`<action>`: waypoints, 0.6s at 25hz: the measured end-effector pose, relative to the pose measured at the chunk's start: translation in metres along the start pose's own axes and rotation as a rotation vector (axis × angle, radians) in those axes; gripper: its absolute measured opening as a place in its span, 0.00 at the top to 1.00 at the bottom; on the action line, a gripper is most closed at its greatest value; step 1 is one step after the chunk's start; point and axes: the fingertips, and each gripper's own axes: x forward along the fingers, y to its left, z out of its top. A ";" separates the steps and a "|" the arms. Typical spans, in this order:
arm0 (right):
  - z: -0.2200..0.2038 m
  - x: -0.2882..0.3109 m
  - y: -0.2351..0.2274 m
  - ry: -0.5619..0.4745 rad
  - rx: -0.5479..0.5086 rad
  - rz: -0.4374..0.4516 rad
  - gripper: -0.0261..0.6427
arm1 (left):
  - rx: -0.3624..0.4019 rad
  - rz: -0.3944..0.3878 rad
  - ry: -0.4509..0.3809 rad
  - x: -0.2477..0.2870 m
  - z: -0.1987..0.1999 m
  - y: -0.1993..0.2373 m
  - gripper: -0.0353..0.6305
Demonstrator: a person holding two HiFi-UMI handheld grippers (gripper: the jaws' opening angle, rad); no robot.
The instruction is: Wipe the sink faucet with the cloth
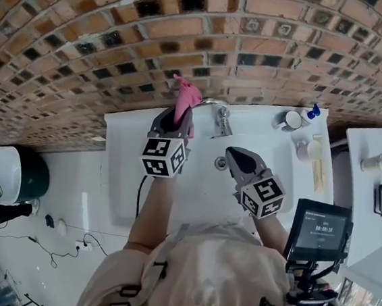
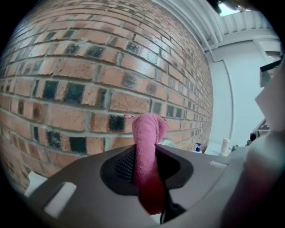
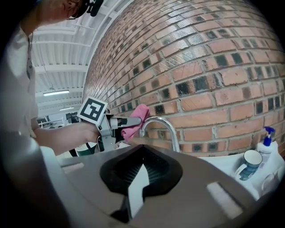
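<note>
1. The left gripper (image 2: 144, 165) is seen clamped on a pink cloth (image 2: 148, 142); the cloth is pinched between the two jaws, with its folded top standing up above them.
2. In the head view, the left gripper (image 1: 176, 121) is held over the back of the white sink (image 1: 127, 176), with the cloth (image 1: 186, 98) raised towards the wall.
3. From the right gripper view, the cloth (image 3: 136, 119) is seen just beside the left end of the curved chrome faucet (image 3: 163, 126); whether they touch cannot be told.
4. The right gripper (image 3: 140, 171) is shown with its jaws a narrow gap apart and nothing between them.
5. In the head view, the right gripper (image 1: 235, 158) is held over the basin, in front of the faucet (image 1: 220, 116) and apart from it.
6. A mug (image 1: 291, 119) and a blue-topped spray bottle (image 1: 313, 112) are set on the sink's right back corner.
7. A brick wall (image 1: 190, 33) is seen behind the sink.
</note>
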 end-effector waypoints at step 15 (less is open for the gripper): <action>-0.014 -0.022 -0.035 -0.047 0.095 -0.022 0.97 | -0.133 -0.238 0.135 0.064 -0.042 -0.098 0.81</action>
